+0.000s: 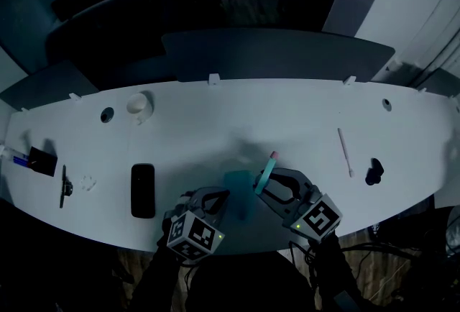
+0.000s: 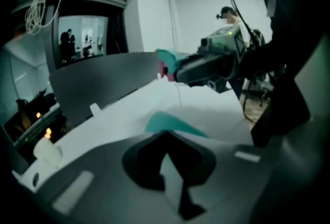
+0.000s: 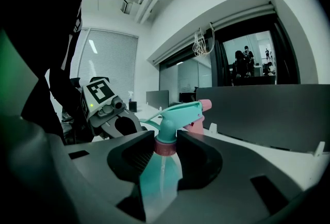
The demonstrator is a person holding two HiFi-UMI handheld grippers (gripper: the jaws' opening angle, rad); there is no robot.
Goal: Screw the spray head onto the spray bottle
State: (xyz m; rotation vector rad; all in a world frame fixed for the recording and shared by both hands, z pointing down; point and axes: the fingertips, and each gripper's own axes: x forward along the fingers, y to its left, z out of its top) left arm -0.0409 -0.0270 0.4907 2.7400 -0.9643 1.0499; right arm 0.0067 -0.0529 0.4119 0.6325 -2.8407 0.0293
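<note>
A teal translucent spray bottle (image 1: 237, 187) is held tilted above the table's near edge, with my right gripper (image 1: 264, 188) shut on its neck. In the right gripper view the jaws clamp the bottle (image 3: 162, 176) just under a pink collar. The teal spray head (image 3: 180, 112) with its pink nozzle sits on top. In the head view the spray head (image 1: 264, 172) points away from me. My left gripper (image 1: 219, 195) hangs close to the left of the bottle, shut and holding nothing. Its own view shows the bottle's body (image 2: 170, 122) just past the jaws.
On the white table (image 1: 287, 116) lie a black phone (image 1: 142, 190), a white cup (image 1: 139, 106), a thin white stick (image 1: 345, 152), a small black object (image 1: 374, 172) and a black box (image 1: 42, 159). A dark divider panel (image 1: 280, 52) runs along the far edge.
</note>
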